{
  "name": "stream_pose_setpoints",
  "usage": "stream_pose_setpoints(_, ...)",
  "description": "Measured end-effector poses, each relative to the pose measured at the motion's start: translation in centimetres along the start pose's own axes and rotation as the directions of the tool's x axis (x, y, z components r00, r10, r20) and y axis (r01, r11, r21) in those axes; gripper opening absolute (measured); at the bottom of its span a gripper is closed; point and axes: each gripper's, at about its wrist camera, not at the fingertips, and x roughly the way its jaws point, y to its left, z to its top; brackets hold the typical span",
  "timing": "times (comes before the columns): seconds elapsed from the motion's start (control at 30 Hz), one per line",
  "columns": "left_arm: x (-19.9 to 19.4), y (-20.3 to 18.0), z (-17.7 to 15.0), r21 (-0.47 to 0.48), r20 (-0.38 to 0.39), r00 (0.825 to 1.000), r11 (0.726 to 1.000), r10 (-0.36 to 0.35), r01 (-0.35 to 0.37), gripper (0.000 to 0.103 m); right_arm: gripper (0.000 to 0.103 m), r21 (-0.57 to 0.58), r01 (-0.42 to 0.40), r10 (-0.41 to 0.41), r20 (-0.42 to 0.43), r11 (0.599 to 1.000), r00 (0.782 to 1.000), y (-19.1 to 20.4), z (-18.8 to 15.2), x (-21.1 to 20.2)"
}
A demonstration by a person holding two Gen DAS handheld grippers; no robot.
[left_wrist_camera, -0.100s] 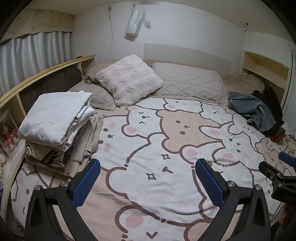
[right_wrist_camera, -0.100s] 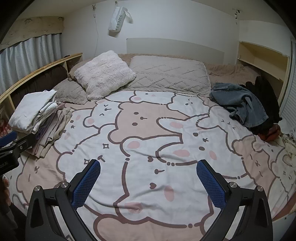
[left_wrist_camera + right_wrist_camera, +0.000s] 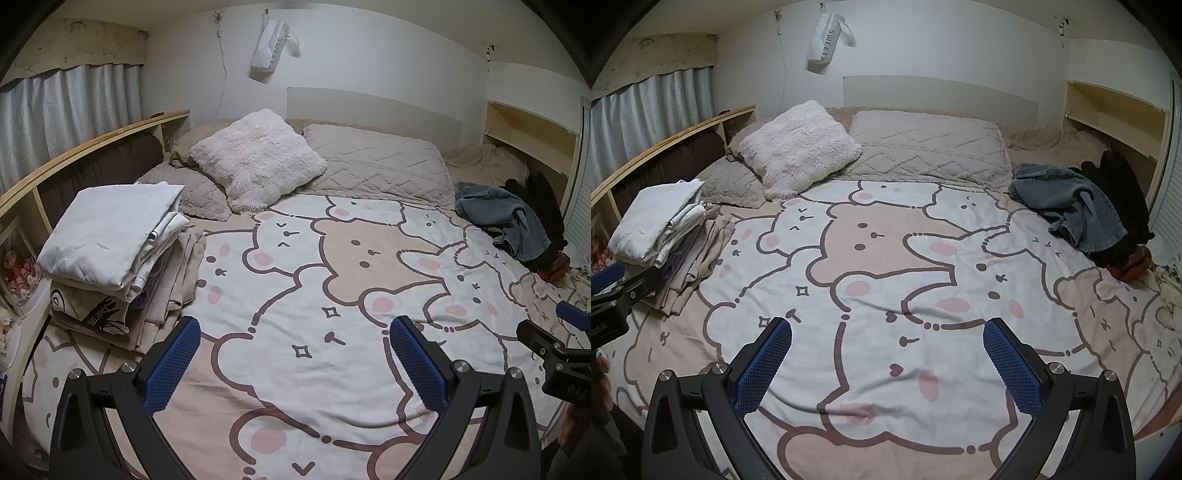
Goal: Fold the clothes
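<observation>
Done: stack of folded pale clothes [image 3: 110,251] at 9 o'clock | Left: crumpled blue denim and black garments [image 3: 1071,206] at 2 o'clock | left hand-held gripper [image 3: 295,365] and right hand-held gripper [image 3: 886,365] both released, empty

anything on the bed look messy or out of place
Yes: a crumpled denim garment lies heaped with dark clothes at the bed's right edge, unfolded, unlike the neat folded stack on the left.

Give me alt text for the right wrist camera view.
Open, empty right gripper above a bear-print bedspread. A stack of folded clothes sits at the bed's left edge; a crumpled pile with blue jeans lies at right, pillows behind.
</observation>
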Motion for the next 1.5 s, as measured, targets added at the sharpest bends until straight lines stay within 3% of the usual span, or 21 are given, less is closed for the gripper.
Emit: stream_pose_setpoints(1.5,0.8,0.1,-0.6,0.022,-0.034,0.999,1.000,0.010,-0.009,0.103,0.103,0.001,0.010,-0.010,-0.028,1.000,1.000,0.1,0.1,1.0)
